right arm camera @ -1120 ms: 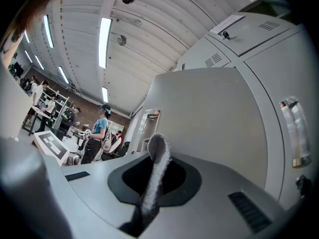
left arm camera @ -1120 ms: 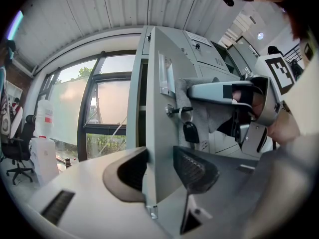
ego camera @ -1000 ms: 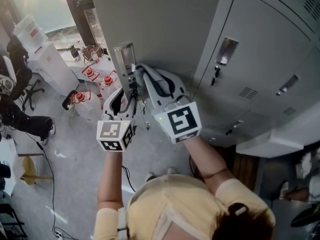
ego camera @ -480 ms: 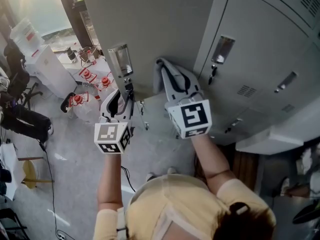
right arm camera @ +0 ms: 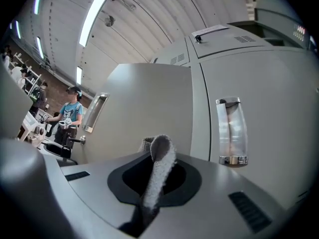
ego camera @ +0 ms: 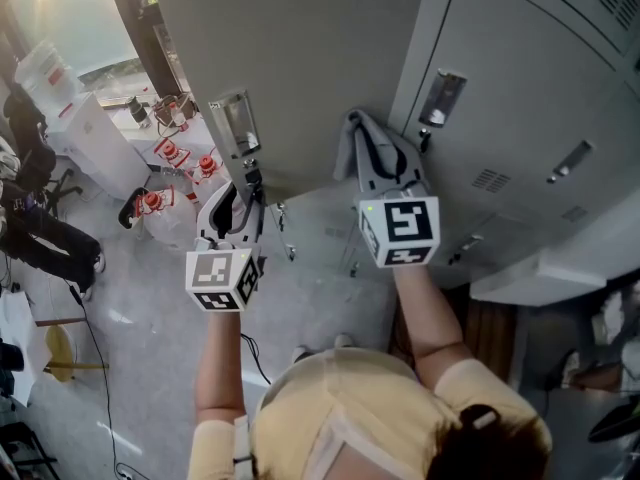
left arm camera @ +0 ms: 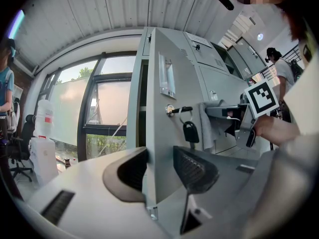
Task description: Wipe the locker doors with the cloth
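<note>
Head view: steep look down past a person's yellow top at grey lockers.
Left gripper: at the left, free edge of the open door, just below its handle; marker cube on the near end.
Left jaws: closed on the door's edge, one pad on each face, as the left gripper view shows.
Lock: on the door's front, just beyond the left jaws, with a black-headed key hanging from it.
Right gripper: right of the left one and apart from it, pointing at the door's right part.
Right jaws: pressed together on the cloth, a grey fold standing up between them.
Cloth's place: in the right gripper, tip at the door's face, just left of the seam with the next door; whether it touches the metal cannot be told.
Next door: shut, right of the seam, its clear handle just right of the cloth.
Floor, left: red-capped bottles near a white box.
Far left, right gripper view: a person in a blue shirt, well away from the lockers.
</note>
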Demonstrator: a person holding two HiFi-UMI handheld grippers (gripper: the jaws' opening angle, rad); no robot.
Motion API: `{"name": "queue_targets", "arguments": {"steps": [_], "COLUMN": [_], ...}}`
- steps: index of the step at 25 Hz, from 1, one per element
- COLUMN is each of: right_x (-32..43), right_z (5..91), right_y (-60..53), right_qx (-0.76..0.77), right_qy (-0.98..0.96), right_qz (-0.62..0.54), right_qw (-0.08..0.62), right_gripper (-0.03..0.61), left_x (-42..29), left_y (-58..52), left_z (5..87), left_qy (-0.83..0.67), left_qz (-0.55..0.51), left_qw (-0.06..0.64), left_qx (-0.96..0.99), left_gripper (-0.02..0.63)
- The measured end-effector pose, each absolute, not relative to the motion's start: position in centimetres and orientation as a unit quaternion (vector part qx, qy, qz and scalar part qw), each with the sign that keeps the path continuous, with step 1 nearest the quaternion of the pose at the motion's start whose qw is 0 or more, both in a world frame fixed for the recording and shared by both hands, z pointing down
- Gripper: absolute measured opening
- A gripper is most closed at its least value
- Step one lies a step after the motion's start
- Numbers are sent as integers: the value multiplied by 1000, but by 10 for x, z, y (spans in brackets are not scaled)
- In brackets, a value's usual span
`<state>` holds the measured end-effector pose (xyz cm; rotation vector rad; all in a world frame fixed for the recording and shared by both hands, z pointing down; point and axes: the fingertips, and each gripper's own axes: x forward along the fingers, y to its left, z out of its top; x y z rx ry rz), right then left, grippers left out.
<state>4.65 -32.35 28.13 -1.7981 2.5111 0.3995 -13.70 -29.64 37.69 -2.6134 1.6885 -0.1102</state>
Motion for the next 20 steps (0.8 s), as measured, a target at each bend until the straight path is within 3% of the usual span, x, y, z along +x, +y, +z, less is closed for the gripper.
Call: {"name": "queue_targets", "arguments": {"steps": [20], "right_x": [71], "right_z": [291], "right_y": [-309], "right_qx": [-596], "right_qy": [795], "right_qz": [112], "right_qw": [-3], "right_gripper": [15], "left_x": [-139], "left_y": [-296], "left_z": [378], "left_qy": [542], "left_qz": [-29], "left_qw": [17], "left_qx": [-840], "left_gripper": [158]}}
